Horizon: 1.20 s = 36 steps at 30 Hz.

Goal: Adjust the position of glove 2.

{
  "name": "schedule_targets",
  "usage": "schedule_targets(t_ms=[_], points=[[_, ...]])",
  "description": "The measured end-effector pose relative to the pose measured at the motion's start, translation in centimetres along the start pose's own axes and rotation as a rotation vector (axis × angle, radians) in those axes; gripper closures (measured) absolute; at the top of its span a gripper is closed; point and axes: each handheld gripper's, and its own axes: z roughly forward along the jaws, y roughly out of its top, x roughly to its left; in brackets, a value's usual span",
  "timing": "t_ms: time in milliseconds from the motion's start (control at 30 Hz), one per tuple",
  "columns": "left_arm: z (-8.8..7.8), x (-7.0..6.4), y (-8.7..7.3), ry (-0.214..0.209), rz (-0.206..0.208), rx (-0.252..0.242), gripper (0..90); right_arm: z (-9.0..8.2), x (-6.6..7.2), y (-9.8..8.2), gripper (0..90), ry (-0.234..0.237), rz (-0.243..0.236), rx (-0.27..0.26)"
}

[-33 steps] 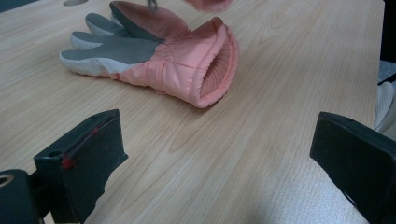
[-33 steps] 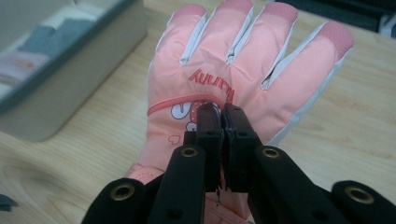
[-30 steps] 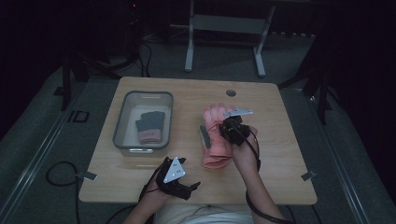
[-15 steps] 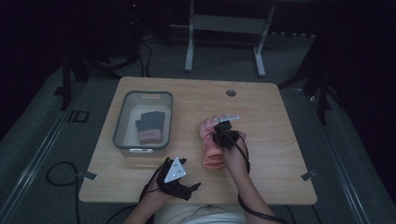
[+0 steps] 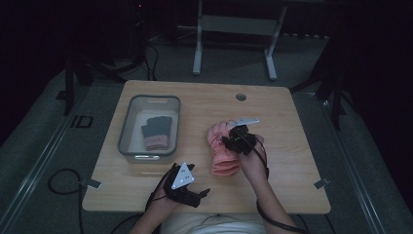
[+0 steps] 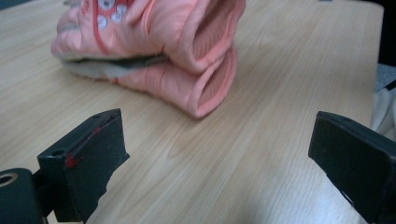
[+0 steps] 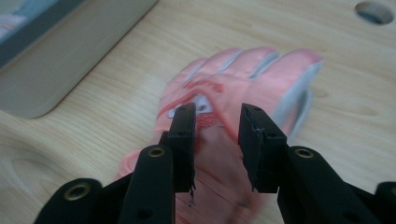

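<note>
High view: pink gloves (image 5: 223,148) lie stacked on the counter (image 5: 287,131), right of a grey tub (image 5: 149,128).
The right gripper (image 5: 233,139) hangs over the gloves; its fingers (image 7: 183,128) have just been opening, now narrowly parted with the glove's back beneath the gap, pads not pressing. The left gripper (image 5: 202,194) rests near the counter's front edge, fingers (image 6: 86,161) wide and bare. A dark glove (image 5: 157,131) lies in the tub.

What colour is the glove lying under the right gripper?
Salmon pink glove with grey edging and a small white mark on its back; clearest in the right gripper view.
</note>
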Motion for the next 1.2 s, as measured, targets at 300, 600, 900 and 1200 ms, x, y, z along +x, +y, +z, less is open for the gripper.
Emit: schedule_targets(t_ms=[300, 600, 900, 1200], points=[[0.7, 1.0, 4.3, 0.019, -0.106, 0.012, 6.0, -1.6, -3.1, 1.6, 65.4, 0.028, 0.014, -0.060], [3.4, 5.1, 10.4, 0.175, -0.104, 0.083, 24.2, -0.4, -3.2, 1.6, 70.8, 0.082, -0.029, -0.088], [8.7, 8.2, 8.9, 0.139, -0.338, 0.237, 36.3, 1.9, -3.4, -0.4, 64.9, 0.114, -0.047, 0.009], [11.3, 10.2, 5.5, 0.011, -0.565, 0.302, 29.8, 3.7, -5.3, -2.8, 45.6, 0.171, 0.021, 0.100]])
